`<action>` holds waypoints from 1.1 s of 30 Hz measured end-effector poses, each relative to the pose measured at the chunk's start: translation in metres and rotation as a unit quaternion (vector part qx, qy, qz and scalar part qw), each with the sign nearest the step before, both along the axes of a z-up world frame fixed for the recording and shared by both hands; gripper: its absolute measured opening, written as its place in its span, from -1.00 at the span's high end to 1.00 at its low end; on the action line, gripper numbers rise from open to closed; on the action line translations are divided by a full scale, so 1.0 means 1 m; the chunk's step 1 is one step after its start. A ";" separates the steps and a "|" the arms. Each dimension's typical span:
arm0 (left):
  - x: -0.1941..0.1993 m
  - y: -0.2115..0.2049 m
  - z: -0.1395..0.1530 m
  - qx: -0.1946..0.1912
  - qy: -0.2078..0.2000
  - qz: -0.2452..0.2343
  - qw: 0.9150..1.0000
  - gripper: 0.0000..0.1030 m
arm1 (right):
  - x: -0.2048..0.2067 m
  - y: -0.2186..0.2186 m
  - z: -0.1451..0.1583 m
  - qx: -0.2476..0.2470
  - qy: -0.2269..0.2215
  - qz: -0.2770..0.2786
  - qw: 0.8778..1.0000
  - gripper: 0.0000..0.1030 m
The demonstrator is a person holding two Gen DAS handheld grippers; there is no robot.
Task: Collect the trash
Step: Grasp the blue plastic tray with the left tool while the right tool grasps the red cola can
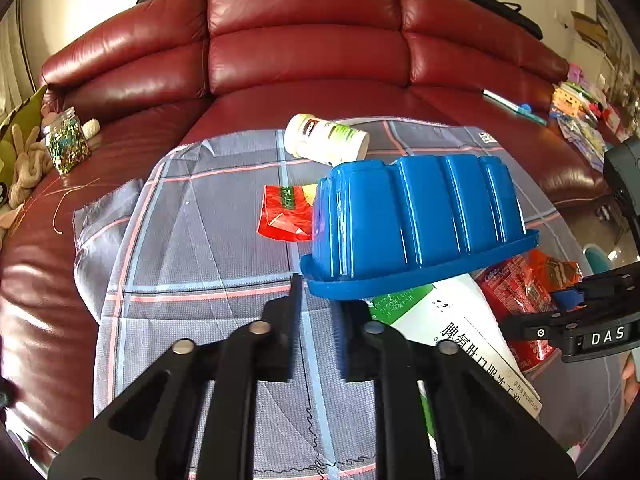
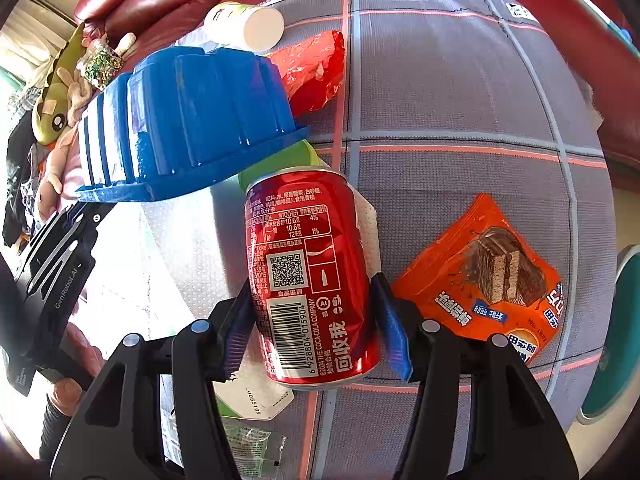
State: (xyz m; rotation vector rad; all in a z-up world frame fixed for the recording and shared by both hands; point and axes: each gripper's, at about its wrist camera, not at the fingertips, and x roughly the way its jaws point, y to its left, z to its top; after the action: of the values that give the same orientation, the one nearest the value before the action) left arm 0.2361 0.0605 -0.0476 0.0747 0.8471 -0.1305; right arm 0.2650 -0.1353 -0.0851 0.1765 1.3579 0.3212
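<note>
My left gripper (image 1: 318, 292) is shut on the rim of a blue plastic basket (image 1: 416, 220), which it holds tilted, bottom up, above a grey plaid cloth (image 1: 208, 240); the basket also shows in the right wrist view (image 2: 188, 120). My right gripper (image 2: 314, 320) is shut on a red Coca-Cola can (image 2: 308, 272) over the cloth (image 2: 460, 92). A white cup (image 1: 326, 142) lies on its side behind the basket. A red wrapper (image 1: 286, 216) lies left of the basket. An orange wafer packet (image 2: 488, 276) lies right of the can. A white and green box (image 1: 452, 328) lies under the basket.
The cloth lies on a dark red leather sofa (image 1: 304, 32). A glitter jar (image 1: 66, 146) and plush toys (image 1: 24, 168) sit on the left seat. Toys and a pen (image 1: 516, 106) lie at the far right. A clear plastic scrap (image 2: 256, 448) lies near the can.
</note>
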 end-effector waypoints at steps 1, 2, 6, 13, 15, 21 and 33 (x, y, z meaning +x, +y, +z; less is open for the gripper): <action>0.001 -0.001 0.000 0.003 -0.004 -0.001 1.000 0.25 | 0.000 -0.001 0.000 0.003 0.000 -0.001 1.000 -0.04; 0.002 -0.003 0.001 0.011 -0.009 0.000 1.000 0.11 | 0.000 -0.001 0.000 0.004 0.000 -0.001 1.000 -0.03; 0.010 -0.013 0.001 0.044 -0.020 -0.013 0.999 -0.29 | -0.003 -0.001 0.000 0.010 0.001 0.009 1.000 -0.02; 0.019 -0.021 0.008 0.025 -0.027 -0.033 0.999 0.80 | -0.006 -0.012 0.003 0.025 0.004 -0.005 1.000 -0.03; 0.016 -0.020 0.010 0.018 -0.022 -0.027 0.999 0.81 | -0.009 -0.017 0.006 0.029 0.000 -0.009 1.000 -0.02; 0.000 -0.011 0.014 0.002 0.002 -0.004 1.000 0.81 | -0.017 -0.033 0.028 0.043 -0.024 -0.024 0.999 -0.02; -0.034 -0.017 0.079 -0.018 -0.045 0.026 0.998 0.81 | -0.044 -0.095 0.086 0.080 -0.079 -0.081 0.990 -0.02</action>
State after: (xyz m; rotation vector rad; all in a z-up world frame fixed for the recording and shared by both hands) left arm 0.2021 0.0432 0.0311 0.0246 0.7554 -0.0939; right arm 0.2208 -0.2308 0.0009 0.3846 1.1528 0.3008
